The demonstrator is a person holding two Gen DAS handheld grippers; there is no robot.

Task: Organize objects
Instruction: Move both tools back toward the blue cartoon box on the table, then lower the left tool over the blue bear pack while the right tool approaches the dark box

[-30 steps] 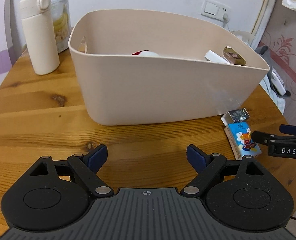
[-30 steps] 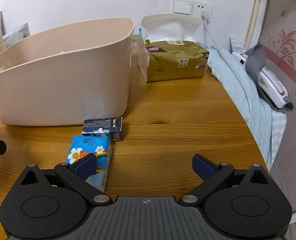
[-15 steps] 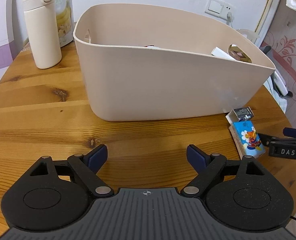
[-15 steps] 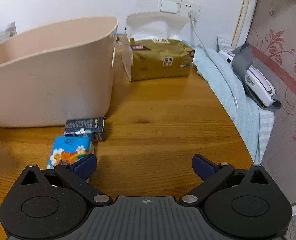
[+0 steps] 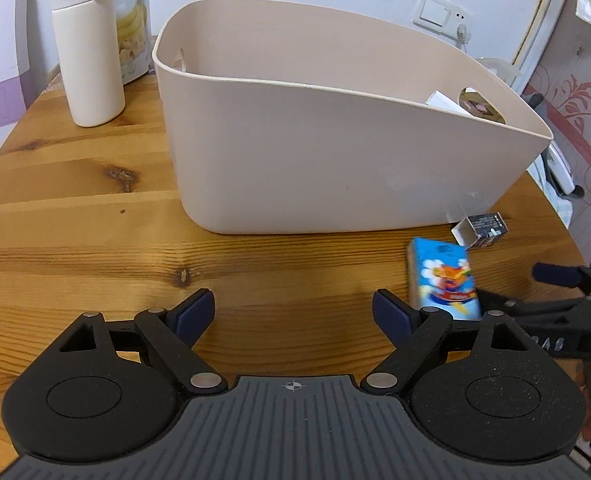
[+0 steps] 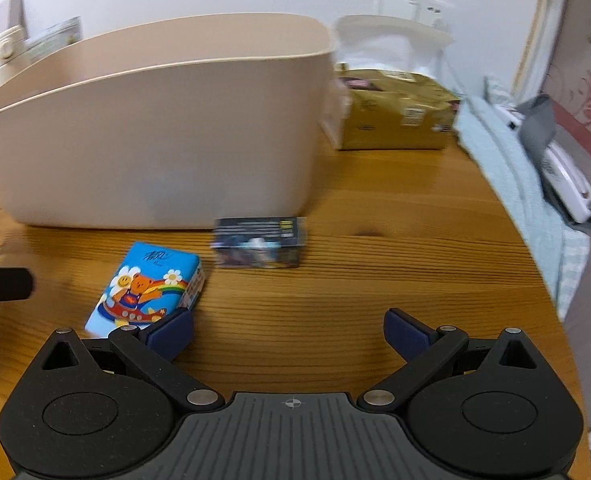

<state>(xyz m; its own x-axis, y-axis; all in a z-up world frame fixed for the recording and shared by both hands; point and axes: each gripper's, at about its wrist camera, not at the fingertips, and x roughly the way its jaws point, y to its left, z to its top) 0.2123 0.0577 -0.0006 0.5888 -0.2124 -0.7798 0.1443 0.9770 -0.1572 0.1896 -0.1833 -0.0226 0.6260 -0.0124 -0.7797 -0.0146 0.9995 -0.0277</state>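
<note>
A big beige tub (image 5: 335, 160) stands on the round wooden table (image 5: 75, 220); it also shows in the right wrist view (image 6: 155, 140). In front of its right end lie a blue tissue pack with a cartoon bear (image 5: 441, 276) (image 6: 147, 288) and a small dark box (image 5: 481, 230) (image 6: 259, 242). My left gripper (image 5: 293, 314) is open and empty, low over the table in front of the tub. My right gripper (image 6: 289, 334) is open and empty, its left finger beside the tissue pack; it shows at the right edge of the left wrist view (image 5: 551, 296).
A white flask (image 5: 89, 48) and a snack bag (image 5: 133, 24) stand at the back left. A gold tissue box (image 6: 395, 116) sits right of the tub. A light blue cloth (image 6: 515, 168) and a white-grey device (image 6: 559, 168) lie at the table's right edge.
Both grippers have shifted; the right wrist view swung left, so the tissue pack and dark box now sit nearer its centre. Both grippers stayed open.
</note>
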